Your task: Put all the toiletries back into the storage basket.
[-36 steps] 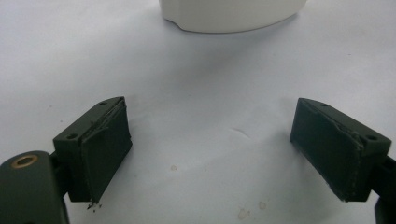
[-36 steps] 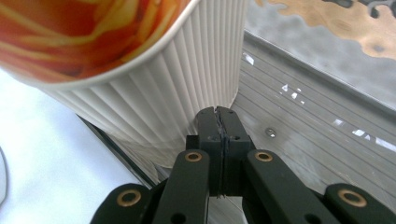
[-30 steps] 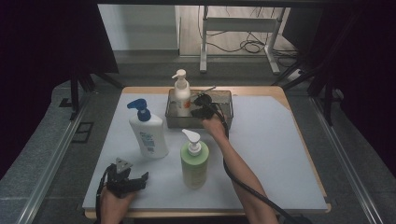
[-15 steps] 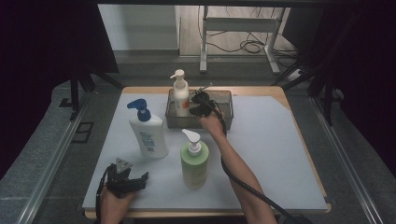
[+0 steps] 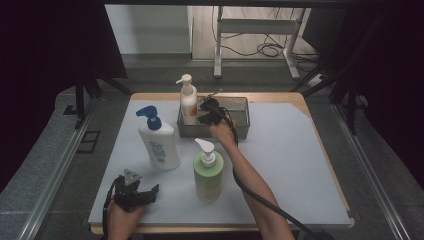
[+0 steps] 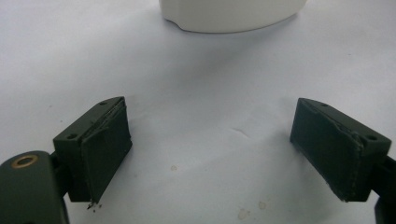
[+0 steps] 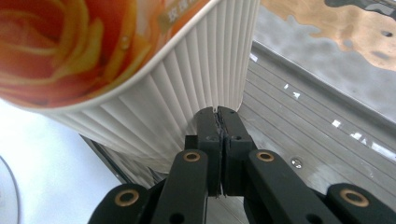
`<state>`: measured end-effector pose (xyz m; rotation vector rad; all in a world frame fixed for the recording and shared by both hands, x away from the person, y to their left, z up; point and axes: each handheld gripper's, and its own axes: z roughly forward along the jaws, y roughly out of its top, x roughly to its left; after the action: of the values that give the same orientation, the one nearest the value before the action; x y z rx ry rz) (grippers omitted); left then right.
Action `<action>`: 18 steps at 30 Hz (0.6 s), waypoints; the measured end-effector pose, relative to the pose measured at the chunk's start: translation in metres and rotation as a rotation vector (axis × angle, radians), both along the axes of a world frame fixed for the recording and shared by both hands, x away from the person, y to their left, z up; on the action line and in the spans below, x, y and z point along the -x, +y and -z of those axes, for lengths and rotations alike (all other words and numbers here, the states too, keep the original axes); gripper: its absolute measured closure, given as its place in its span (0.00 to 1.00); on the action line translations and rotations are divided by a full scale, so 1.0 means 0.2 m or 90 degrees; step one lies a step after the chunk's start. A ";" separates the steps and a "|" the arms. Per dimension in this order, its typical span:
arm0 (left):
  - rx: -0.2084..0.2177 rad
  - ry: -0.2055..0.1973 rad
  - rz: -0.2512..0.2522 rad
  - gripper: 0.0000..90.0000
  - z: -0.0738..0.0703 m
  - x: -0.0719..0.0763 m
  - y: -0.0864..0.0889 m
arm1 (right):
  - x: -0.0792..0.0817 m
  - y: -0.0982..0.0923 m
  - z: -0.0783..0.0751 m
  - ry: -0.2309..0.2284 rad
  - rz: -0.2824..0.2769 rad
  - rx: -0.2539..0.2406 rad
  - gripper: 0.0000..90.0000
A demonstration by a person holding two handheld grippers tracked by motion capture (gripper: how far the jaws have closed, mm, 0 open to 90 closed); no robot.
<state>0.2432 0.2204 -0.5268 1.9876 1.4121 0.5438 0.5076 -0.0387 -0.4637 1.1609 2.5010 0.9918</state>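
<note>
A: Where is the white and orange bottle point(image 5: 188, 102)?
B: It stands up in the left end of the grey tray point(image 5: 239, 129), at the far side of the table point(image 5: 300, 165).
A: And the right claw point(image 5: 204, 114)?
B: It is right beside the bottle, pressed shut with nothing in it.
A: The left claw point(image 5: 150, 191)?
B: Wide open, low over the table near the front edge. The blue-top bottle point(image 5: 159, 142) and the green bottle point(image 5: 208, 172) stand nearby.

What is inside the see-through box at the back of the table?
A white and orange pump bottle stands in the box's left end, with the shut right tool beside it. The hand and tool cover part of the floor.
</note>
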 end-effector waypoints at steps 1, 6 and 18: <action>0.000 0.000 0.000 0.13 0.00 0.00 0.00 | 0.00 0.00 0.00 0.000 0.000 0.000 0.98; 0.000 0.000 0.000 0.13 0.00 0.00 0.00 | 0.00 0.03 0.00 -0.001 -0.010 0.001 0.99; 0.000 0.000 0.000 0.13 0.00 0.00 0.00 | 0.01 0.08 0.00 -0.003 -0.019 0.004 1.00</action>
<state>0.2432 0.2204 -0.5267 1.9879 1.4122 0.5441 0.5062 -0.0223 -0.4646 1.1212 2.5229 0.9930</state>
